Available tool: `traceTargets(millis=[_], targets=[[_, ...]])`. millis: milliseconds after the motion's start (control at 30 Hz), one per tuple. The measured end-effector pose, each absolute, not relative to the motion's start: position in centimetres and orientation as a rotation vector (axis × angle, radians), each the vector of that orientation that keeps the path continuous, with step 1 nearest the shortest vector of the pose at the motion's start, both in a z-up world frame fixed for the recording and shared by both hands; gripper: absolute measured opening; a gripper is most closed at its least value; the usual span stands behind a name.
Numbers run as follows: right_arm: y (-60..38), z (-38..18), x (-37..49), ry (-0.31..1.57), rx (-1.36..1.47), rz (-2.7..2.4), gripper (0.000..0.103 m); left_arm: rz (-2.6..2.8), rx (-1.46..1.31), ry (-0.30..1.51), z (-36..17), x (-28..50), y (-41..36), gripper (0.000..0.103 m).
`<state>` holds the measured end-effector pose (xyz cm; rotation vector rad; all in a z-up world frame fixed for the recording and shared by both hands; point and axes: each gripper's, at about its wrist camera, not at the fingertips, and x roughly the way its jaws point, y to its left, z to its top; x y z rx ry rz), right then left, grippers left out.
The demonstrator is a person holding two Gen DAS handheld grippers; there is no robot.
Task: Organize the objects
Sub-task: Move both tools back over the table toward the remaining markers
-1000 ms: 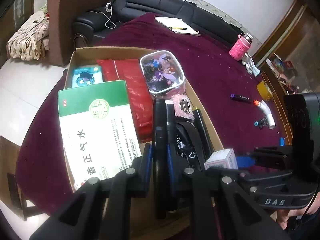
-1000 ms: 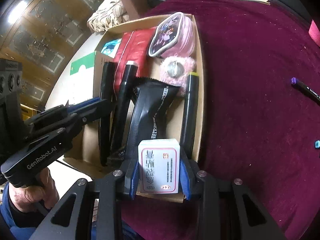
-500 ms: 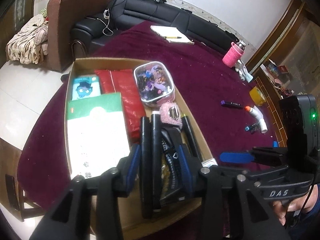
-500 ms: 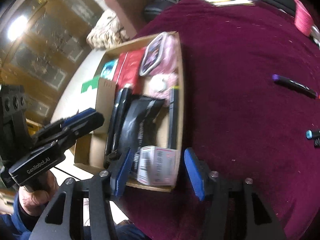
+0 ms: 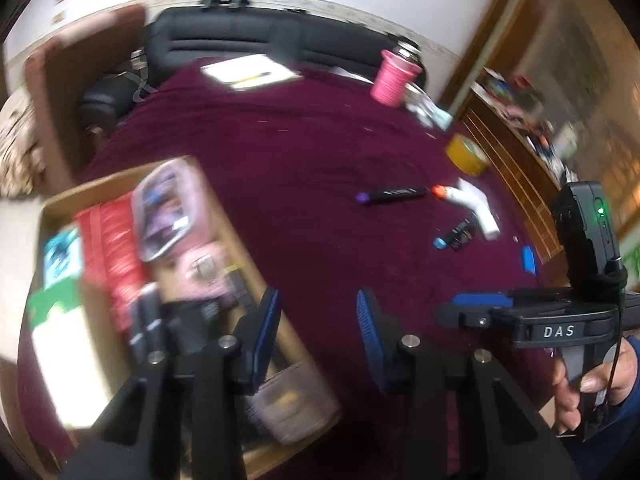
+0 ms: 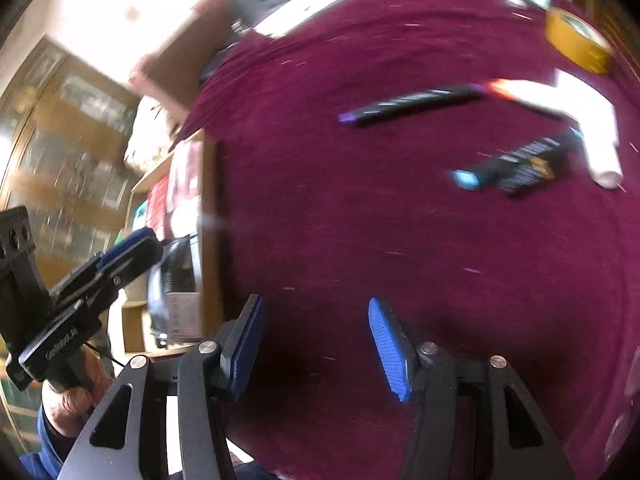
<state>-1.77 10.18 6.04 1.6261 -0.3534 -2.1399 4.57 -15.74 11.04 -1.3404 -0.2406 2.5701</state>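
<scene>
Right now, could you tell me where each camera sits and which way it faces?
Left wrist: on the left gripper, facing the maroon table; shows the right gripper and hand.
Right wrist: on the right gripper, facing the same table; shows the left gripper.
Both share the cardboard box and purple-capped marker.

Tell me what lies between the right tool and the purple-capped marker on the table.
Nothing but bare maroon cloth. In the right wrist view the open right tool faces an empty stretch up to the purple-capped marker.

Black sofa (image 5: 236,36), brown armchair (image 5: 72,80)
</scene>
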Motion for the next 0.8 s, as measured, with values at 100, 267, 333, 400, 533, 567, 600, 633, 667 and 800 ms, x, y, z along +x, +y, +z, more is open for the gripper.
traceTargets(millis=[100,267,333,400,533,567,600,633,667,800], targets=[[13.7,5.6,-1.3,-0.432,1.655,-2.181,0.058,2.509,-1.335,-0.105,11.2,2.1,-12.5,0.038],[18.8,4.7,0.4,-0.515,1.708,-2.242,0.058,2.424,-1.309,0.089,10.8,-2.7,-7.5,0.04],[20.9,4.5,1.3,-0.544,1.724,-2.261,0.058,2.379,-1.3,0.133,10.2,-4.8,-5.7,0.04],[22.7,4.5,2.0,-0.567,1.737,-2.29,0.058,2.351,-1.298,0.184,9.5,-6.6,-4.1,0.04],[25.8,4.3,2.6,-0.62,1.749,-2.332,0.058,2.296,-1.339,0.292,7.3,-10.6,-1.1,0.04],[26.7,4.2,2.8,-0.639,1.751,-2.342,0.059,2.281,-1.352,0.302,6.8,-11.4,-0.7,0.04],[27.1,4.3,2.9,-0.65,1.752,-2.347,0.059,2.278,-1.361,0.322,6.3,-12.2,-0.1,0.04],[27.7,4.2,3.1,-0.662,1.755,-2.354,0.059,2.264,-1.381,0.352,5.4,-13.1,0.6,0.04],[28.5,4.2,3.3,-0.673,1.758,-2.36,0.059,2.25,-1.394,0.36,4.9,-13.5,0.9,0.04],[30.1,4.1,3.3,-0.711,1.764,-2.374,0.059,2.226,-1.43,0.436,2.9,-15.4,2.4,0.04]])
